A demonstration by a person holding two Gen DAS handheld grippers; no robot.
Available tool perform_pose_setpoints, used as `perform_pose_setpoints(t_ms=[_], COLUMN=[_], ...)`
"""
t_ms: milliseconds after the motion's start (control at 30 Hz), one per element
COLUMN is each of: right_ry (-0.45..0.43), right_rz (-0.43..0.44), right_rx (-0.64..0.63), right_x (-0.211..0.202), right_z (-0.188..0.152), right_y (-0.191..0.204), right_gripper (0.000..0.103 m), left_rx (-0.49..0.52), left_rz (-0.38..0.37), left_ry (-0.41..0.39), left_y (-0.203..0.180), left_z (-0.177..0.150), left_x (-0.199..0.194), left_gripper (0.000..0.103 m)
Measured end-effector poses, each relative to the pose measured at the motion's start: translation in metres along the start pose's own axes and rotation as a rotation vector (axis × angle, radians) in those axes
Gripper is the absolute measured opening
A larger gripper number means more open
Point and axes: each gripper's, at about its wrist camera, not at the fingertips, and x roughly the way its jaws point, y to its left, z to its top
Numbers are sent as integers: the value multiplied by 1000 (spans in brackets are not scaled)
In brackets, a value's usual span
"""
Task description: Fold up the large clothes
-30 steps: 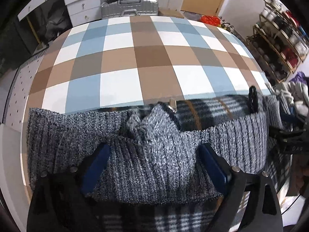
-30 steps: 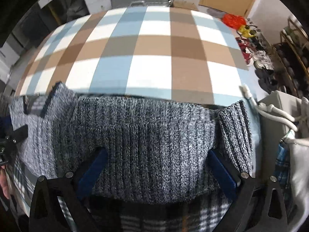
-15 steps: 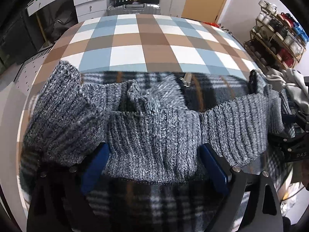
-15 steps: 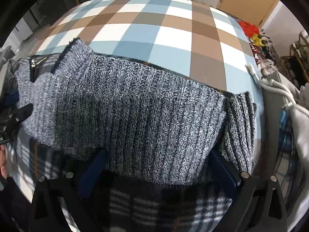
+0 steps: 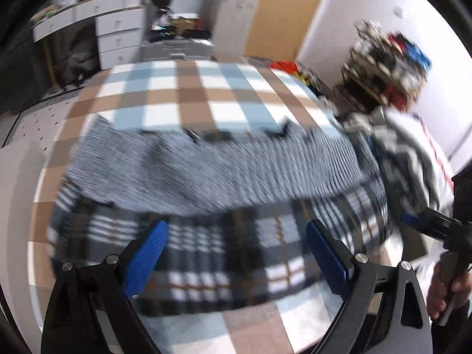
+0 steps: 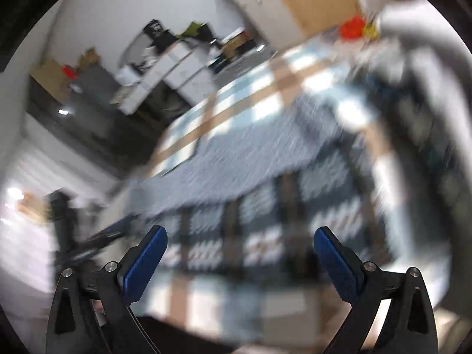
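My left gripper [image 5: 236, 253] and right gripper [image 6: 240, 259] both hang spread wide and empty above the checked table [image 5: 188, 94]. The garment [image 5: 212, 174], grey knit folded over a dark plaid lining [image 5: 224, 265], lies flat ahead of and beneath both pairs of fingers, its knit hem edge just past the fingertips. Bare cloth stretches beyond the far edge. Both views are motion-blurred.

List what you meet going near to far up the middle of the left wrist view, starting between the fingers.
Dark plaid lining → grey knit band → checked table cover → grey suitcase.
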Motion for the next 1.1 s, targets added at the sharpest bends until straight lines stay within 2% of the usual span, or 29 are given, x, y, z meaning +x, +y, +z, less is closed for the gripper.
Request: perform_pose_setpoints(t_ms=[100,200,267,400,533,767,833,933,1033,1100], right_ry=[35,103,124,157,148,93,34,-52,-41,-20], right_rz=[70,100,109,120,76,-91,-84,-13,-31,-47], right_rx=[78,182,237,355,401,248,211,144,71,90], right_x=[6,23,32,43,49,67,65,58,64,72], right_z=[-18,-21,-17,-12,-6,27,35,38,38,35], right_y=[-10,-26,-36,-51,-56,-23,-13,-4,3,-5], right_gripper=[101,101,101,101,102,102,102,103,103,103], left_rx=[88,137,177,139,147,144,141,139,138,137], left_rz=[2,92,105,77,80,92,96,99,93,88], left_ry=[28,88,58,84,81,80,79,84,91,97], left_y=[-17,-19,-18,-7,-9,-17,-16,-17,-16,-16], left_z=[-10,-19,-21,-14,-14,-20,-21,-20,-20,-19], left_x=[19,47,52,56,55,52,53,53,53,53], left_gripper=[92,92,97,98,98,98,98,98,98,98])
